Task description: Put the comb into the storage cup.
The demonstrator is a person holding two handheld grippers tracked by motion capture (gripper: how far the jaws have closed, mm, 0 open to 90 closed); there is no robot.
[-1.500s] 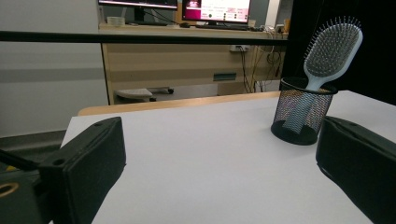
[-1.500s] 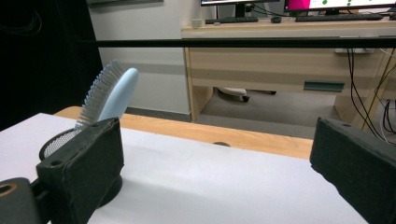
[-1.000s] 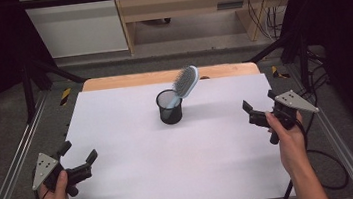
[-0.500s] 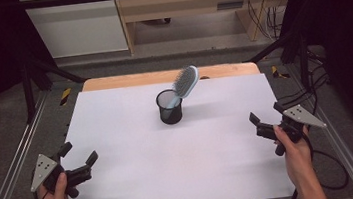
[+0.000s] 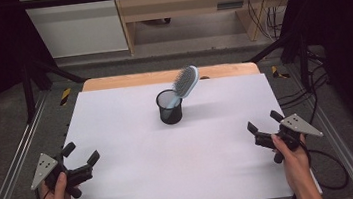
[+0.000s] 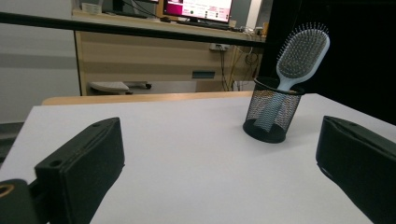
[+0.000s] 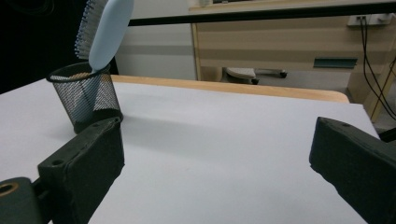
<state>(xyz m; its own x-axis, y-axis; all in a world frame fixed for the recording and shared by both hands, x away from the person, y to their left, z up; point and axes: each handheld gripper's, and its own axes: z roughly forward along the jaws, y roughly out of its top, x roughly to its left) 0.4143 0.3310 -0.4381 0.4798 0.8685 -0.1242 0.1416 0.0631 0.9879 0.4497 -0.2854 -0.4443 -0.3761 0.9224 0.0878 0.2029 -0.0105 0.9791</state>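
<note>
While both my hands sit low at the near corners of the white worktop (image 5: 182, 169), each tool is spread wide with nothing between its jaws. My left tool (image 5: 78, 161) hovers at the near-left edge and my right tool (image 5: 263, 127) at the near-right edge, well apart from each other. Between them, farther back near the middle of the worktop, a black mesh cup (image 5: 170, 107) stands upright. A pale blue hairbrush (image 5: 185, 82) stands in it handle-down, its bristled head leaning out over the rim toward the right. Neither tool touches cup or brush.
</note>
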